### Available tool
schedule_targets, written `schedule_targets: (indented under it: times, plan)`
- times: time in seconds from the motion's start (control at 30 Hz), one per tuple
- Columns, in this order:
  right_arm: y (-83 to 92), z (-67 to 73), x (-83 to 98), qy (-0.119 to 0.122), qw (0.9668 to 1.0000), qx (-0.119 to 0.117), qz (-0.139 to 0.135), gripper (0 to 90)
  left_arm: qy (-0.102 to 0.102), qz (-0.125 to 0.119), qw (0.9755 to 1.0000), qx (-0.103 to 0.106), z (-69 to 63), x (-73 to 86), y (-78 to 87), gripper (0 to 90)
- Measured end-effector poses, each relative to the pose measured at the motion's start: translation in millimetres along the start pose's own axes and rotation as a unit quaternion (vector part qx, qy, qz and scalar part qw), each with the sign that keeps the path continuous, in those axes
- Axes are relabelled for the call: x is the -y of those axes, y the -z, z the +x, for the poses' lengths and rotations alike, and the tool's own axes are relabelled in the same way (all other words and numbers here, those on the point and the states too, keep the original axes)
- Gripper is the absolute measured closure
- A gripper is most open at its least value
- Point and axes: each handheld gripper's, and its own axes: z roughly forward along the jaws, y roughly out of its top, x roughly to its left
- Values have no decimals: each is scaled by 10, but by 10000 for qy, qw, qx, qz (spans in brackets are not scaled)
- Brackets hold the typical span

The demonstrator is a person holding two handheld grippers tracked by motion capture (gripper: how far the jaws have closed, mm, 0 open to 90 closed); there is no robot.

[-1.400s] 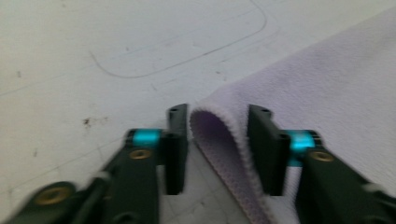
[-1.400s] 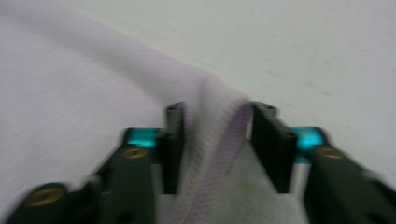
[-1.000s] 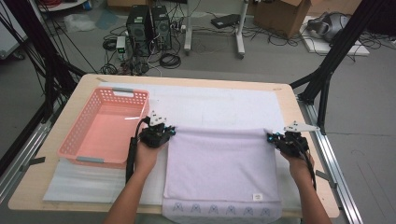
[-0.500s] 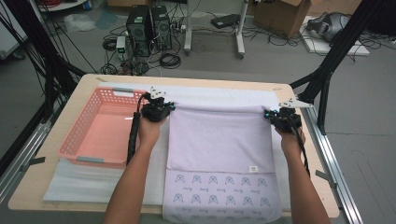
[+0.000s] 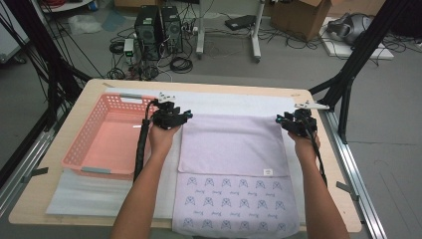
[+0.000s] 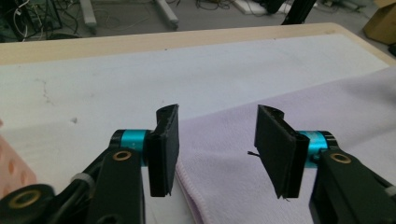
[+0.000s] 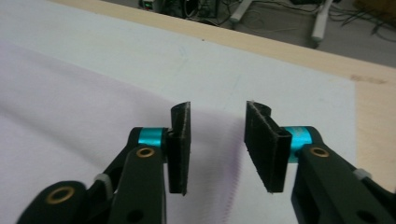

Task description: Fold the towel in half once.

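High view, towel (image 5: 234, 149) folded, lengthwise toward person

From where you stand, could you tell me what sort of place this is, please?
Probably a robotics lab: black rig struts around the table, computer towers and cables on the floor, a towel laid out for recording.

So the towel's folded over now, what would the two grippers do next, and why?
Probably lift both away. The left gripper and right gripper have just been opening their jaws, the lilac towel lies folded flat on the table, its far corners released.
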Motion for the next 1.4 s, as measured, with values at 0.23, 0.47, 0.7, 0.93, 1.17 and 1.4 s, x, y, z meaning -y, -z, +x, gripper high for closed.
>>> schedule_targets:
  times: [0.23,0.47,0.7,0.93,1.17,1.4]
  plan:
    - [206,-34,97,-162,9988,-381,262,518,-107,-243,9991,342,-67,280,195,421]
    - [519,18,334,-72,9973,-583,451,520,-209,-284,9978,556,-176,465,459,380]
    - [814,122,648,-37,9969,-644,450,545,-306,-161,9966,744,-318,698,661,305]
    - [981,270,967,-29,9959,-770,482,587,-258,86,9958,873,-350,978,829,420]
    - [1000,426,1113,127,9941,-911,576,617,-54,369,9951,919,-292,1119,908,370]
    - [981,493,1196,370,9927,-838,789,679,-250,692,9937,845,-387,1159,901,609]
